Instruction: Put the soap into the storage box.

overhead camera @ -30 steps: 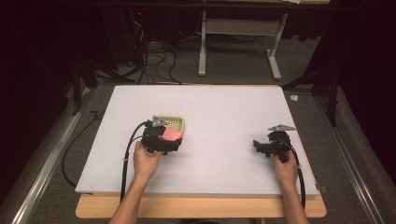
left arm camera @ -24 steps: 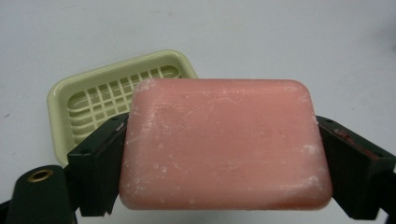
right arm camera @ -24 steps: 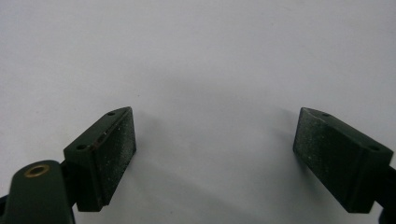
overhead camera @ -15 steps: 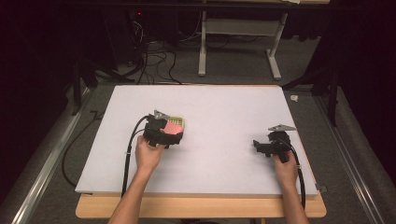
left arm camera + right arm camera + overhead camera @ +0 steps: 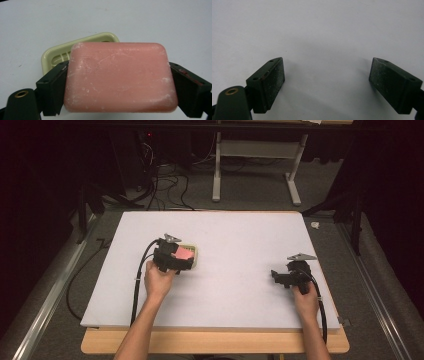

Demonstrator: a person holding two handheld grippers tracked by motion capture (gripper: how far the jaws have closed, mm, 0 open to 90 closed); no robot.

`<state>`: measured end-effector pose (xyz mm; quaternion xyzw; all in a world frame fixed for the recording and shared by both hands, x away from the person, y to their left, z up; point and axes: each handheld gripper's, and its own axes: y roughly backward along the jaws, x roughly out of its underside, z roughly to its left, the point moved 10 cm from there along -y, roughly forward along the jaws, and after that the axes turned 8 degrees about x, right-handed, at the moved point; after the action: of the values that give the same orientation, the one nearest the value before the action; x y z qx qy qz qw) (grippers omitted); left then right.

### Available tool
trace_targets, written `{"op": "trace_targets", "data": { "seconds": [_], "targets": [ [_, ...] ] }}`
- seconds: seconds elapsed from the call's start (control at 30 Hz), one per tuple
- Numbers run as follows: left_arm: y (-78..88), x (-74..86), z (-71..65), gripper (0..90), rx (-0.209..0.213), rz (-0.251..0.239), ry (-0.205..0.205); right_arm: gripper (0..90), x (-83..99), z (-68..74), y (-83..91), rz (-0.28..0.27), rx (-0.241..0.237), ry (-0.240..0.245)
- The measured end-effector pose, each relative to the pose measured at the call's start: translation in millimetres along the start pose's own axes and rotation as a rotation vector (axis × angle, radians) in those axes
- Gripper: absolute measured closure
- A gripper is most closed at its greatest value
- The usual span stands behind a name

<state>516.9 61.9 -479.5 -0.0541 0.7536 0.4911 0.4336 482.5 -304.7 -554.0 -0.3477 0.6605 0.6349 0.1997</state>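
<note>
A pink bar of soap [image 5: 120, 76] is clamped between the black jaws of my left gripper [image 5: 117, 90], which is shut on it. Just beyond the bar lies a pale yellow soap dish [image 5: 75, 50] on the white table, partly hidden by the soap. From above, the left gripper [image 5: 176, 257] holds the soap [image 5: 184, 255] over the near part of the dish [image 5: 194, 254]. My right gripper [image 5: 280, 276] rests at the right side of the table, and its own view shows the gripper [image 5: 327, 82] open above bare white surface.
The white board [image 5: 235, 240] lies on a wooden table whose edge [image 5: 215, 342] shows at the front. Cables [image 5: 137, 280] trail from the left gripper toward the table's near edge. Desk legs [image 5: 216, 170] and wiring stand on the floor behind.
My left gripper has carried the soap a little farther over the dish. The right gripper has stayed in place.
</note>
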Motion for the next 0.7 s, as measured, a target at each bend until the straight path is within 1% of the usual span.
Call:
{"op": "trace_targets", "data": {
  "seconds": [0.07, 0.17, 0.23, 0.3, 0.33, 0.47, 0.53, 0.57, 0.63, 0.67, 0.7],
  "targets": [
    [-1.3, -0.6, 1.5, 14.0, 0.001, -0.004, 0.011, 13.6, -0.1, 0.1, 0.0, 0.000, 0.000, -0.001],
    [-3.6, -0.3, 3.6, 14.0, -0.005, -0.002, 0.015, 13.6, -0.1, 0.1, 0.0, 0.000, 0.000, -0.001],
    [-8.8, -0.1, 7.5, 14.0, -0.003, 0.004, 0.034, 13.6, -0.1, 0.2, 0.0, 0.000, -0.001, -0.001],
    [-10.1, 0.1, 8.5, 14.0, -0.003, 0.008, 0.039, 13.6, -0.1, 0.1, 0.0, 0.000, 0.000, -0.001],
    [-12.6, -0.5, 10.3, 14.0, -0.011, 0.017, 0.039, 13.6, -0.1, 0.1, 0.0, 0.000, 0.000, -0.001],
    [-17.6, -7.1, 11.5, 14.0, -0.016, 0.026, 0.039, 13.6, -0.1, 0.1, 0.0, 0.000, 0.000, -0.001],
    [-19.5, -10.0, 12.6, 14.0, -0.012, 0.017, 0.054, 13.6, -0.1, 0.2, 0.0, 0.000, -0.001, -0.001],
    [-20.7, -10.3, 13.7, 14.0, -0.012, 0.020, 0.063, 13.6, -0.1, 0.1, 0.0, 0.000, 0.000, -0.001],
    [-21.7, -10.4, 14.8, 14.0, -0.018, 0.026, 0.062, 13.6, -0.1, 0.1, 0.0, 0.000, 0.000, -0.001],
    [-24.9, -11.1, 17.6, 14.0, -0.031, 0.036, 0.065, 13.6, -0.1, 0.1, 0.0, 0.000, 0.000, -0.001],
    [-26.2, -11.6, 18.6, 14.0, -0.033, 0.038, 0.070, 13.6, -0.1, 0.1, 0.0, 0.000, -0.001, -0.001]
  ]
}}
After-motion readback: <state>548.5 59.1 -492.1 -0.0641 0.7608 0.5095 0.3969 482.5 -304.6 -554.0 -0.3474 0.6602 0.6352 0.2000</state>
